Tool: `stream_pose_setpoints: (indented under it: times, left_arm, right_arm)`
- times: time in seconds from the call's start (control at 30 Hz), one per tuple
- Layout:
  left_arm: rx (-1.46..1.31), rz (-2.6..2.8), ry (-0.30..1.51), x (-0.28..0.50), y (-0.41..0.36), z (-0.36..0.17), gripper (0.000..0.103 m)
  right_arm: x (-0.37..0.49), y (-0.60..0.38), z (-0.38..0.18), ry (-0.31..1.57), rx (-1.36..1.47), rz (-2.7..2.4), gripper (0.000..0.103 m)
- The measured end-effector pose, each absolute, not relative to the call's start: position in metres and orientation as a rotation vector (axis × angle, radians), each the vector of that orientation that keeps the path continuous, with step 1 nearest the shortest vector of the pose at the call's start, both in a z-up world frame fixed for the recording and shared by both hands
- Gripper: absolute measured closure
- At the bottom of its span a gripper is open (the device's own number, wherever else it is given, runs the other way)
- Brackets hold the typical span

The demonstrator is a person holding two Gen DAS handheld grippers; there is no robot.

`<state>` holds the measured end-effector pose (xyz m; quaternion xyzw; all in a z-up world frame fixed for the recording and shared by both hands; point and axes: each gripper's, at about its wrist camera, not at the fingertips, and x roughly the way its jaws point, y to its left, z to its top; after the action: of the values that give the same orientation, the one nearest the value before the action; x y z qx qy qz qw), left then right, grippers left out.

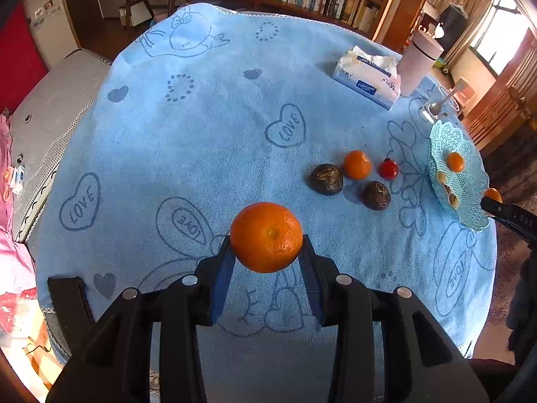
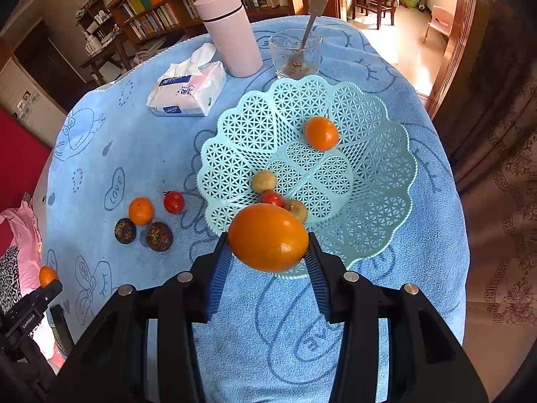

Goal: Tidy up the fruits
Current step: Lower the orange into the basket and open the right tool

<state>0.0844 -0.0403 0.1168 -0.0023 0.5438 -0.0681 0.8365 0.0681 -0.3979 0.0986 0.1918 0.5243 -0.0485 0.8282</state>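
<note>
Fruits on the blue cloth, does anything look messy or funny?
Nothing is spilled or broken. Four fruits lie loose on the blue cloth outside the basket: a small orange, a red tomato and two dark wrinkly fruits. The wrinkly skins look odd, though I can't tell if they're spoiled.

Clearance, blue cloth (image 1: 208,154) tabletop

Left and centre open; fruit cluster (image 2: 147,221) just beside basket (image 2: 379,181); tissue pack (image 2: 188,92), pink flask (image 2: 231,33) and glass (image 2: 295,53) close the far side behind the basket.

Bright window daylight, sharp focus, fisheye-bent edges
</note>
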Motion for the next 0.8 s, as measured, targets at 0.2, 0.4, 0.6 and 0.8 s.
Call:
stream_pose_setpoints:
  times: [0.2,0.4,0.6,0.8]
  left_arm:
    - [-0.005,-0.155,1.160,0.080,-0.067,0.113,0.064]
    - [0.013,-0.174,1.160,0.077,-0.096,0.115,0.064]
    - [0.027,-0.207,1.151,0.078,-0.131,0.118,0.064]
    - [0.059,-0.273,1.149,0.077,-0.180,0.117,0.064]
  right_arm:
    - [0.064,-0.431,0.091,1.121,0.407,-0.140,0.057]
    - [0.064,-0.459,0.086,1.117,0.429,-0.160,0.057]
    - [0.052,-0.484,0.095,1.078,0.443,-0.160,0.050]
    - [0.026,-0.516,0.093,1.079,0.474,-0.185,0.050]
